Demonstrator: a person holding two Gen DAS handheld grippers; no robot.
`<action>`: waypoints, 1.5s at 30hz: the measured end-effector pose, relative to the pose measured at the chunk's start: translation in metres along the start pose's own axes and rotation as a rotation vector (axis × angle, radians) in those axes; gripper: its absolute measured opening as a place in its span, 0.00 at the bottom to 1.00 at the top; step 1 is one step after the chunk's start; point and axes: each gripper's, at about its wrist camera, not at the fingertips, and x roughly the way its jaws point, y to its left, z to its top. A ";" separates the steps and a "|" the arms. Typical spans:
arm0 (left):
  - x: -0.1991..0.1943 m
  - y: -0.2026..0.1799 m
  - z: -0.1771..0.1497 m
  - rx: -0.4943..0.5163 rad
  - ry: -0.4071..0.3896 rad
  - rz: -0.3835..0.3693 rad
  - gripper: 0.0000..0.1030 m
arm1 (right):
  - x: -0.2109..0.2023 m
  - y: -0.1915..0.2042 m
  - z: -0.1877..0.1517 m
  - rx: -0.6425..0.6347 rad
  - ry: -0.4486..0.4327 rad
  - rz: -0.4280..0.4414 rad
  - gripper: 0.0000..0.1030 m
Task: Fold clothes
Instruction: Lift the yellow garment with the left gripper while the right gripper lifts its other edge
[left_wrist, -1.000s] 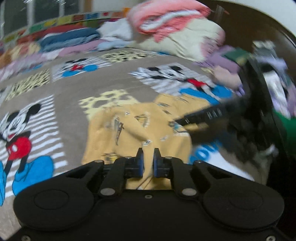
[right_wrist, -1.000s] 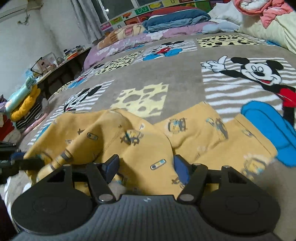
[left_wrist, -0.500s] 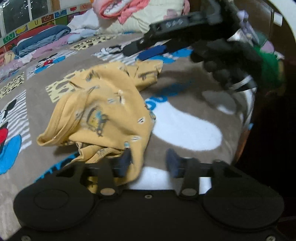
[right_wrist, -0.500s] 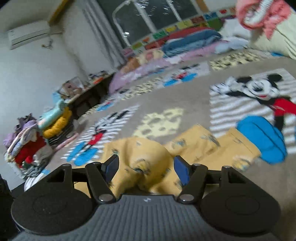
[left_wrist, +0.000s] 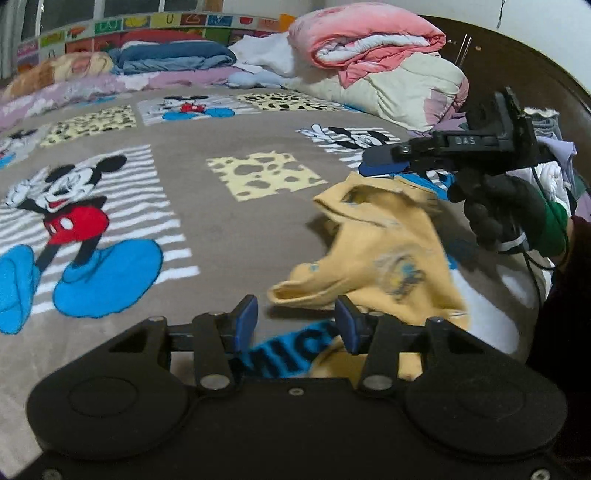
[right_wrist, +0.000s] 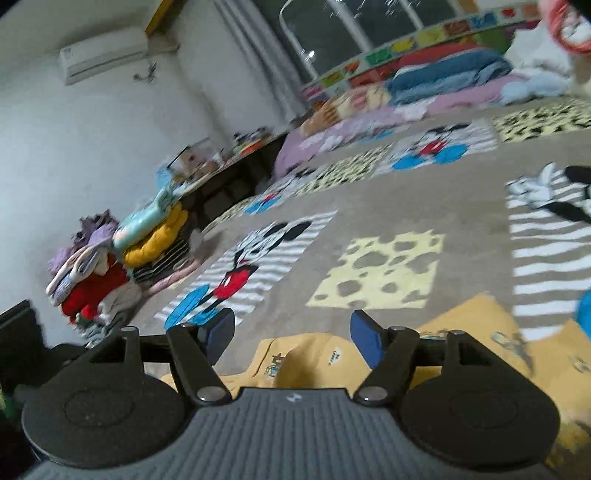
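A crumpled yellow printed garment (left_wrist: 380, 254) lies on the grey cartoon-mouse blanket (left_wrist: 184, 192), just ahead and right of my left gripper (left_wrist: 297, 325). That gripper is open, its blue pads apart with only blanket between them. In the left wrist view the right gripper (left_wrist: 380, 162) hovers above the garment's far edge, held by a black-gloved hand (left_wrist: 502, 210). In the right wrist view my right gripper (right_wrist: 291, 339) is open and raised, with the yellow garment (right_wrist: 480, 339) below and right of its fingers.
Rolled pink and cream quilts (left_wrist: 380, 62) sit at the bed's far right, folded bedding (left_wrist: 173, 59) along the back. Stacks of folded clothes (right_wrist: 122, 258) stand at the bed's left edge, beside a dark table (right_wrist: 229, 173).
My left gripper was shut on the yellow garment a second ago; it opened, let go and drew back. The right gripper stayed open and lifted away, tilting up.
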 end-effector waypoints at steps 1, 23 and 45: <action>0.003 0.005 -0.001 0.013 0.001 -0.012 0.44 | 0.005 -0.001 0.002 -0.002 0.018 0.015 0.68; 0.009 0.004 -0.008 0.277 -0.139 -0.097 0.27 | -0.012 0.003 -0.006 -0.116 0.191 0.203 0.55; 0.019 0.013 0.006 0.396 -0.188 -0.165 0.49 | -0.043 0.023 -0.037 -0.117 0.143 0.086 0.53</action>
